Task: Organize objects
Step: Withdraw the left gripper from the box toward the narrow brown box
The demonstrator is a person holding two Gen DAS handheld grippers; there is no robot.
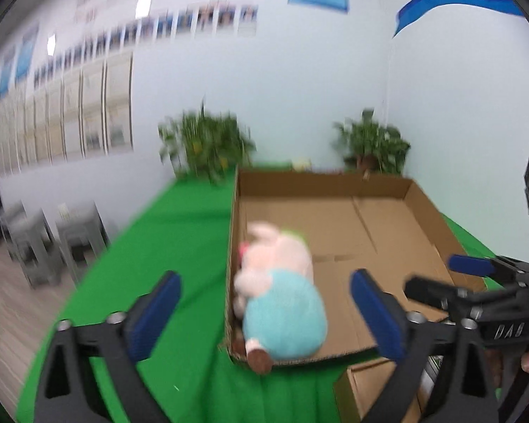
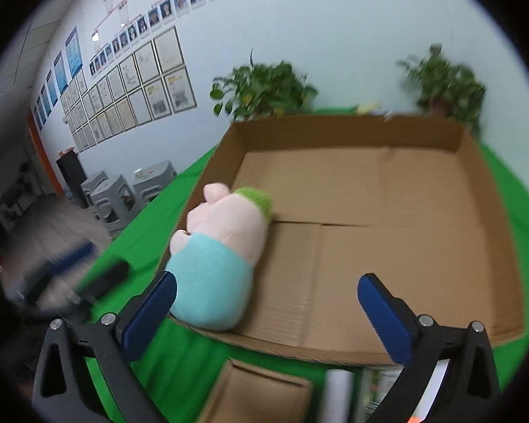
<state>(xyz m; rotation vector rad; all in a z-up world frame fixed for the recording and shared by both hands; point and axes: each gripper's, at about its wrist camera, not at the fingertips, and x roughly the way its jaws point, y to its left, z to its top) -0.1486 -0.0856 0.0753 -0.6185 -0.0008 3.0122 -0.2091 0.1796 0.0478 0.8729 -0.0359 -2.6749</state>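
Ahead of both wide-open grippers [image 1: 264, 313] [image 2: 266, 308], free of them, the plush toy [image 2: 217, 250] lies inside the cardboard box [image 2: 405, 211].

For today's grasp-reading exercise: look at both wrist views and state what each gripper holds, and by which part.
Nothing is held. The left gripper and right gripper both have open jaws; the plush toy lies free in the cardboard box.

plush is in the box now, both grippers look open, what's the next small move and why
Probably pull both grippers back toward the near items. The plush toy already lies inside the cardboard box, free of the open left gripper and right gripper, while a small carton still sits outside on the green cloth.
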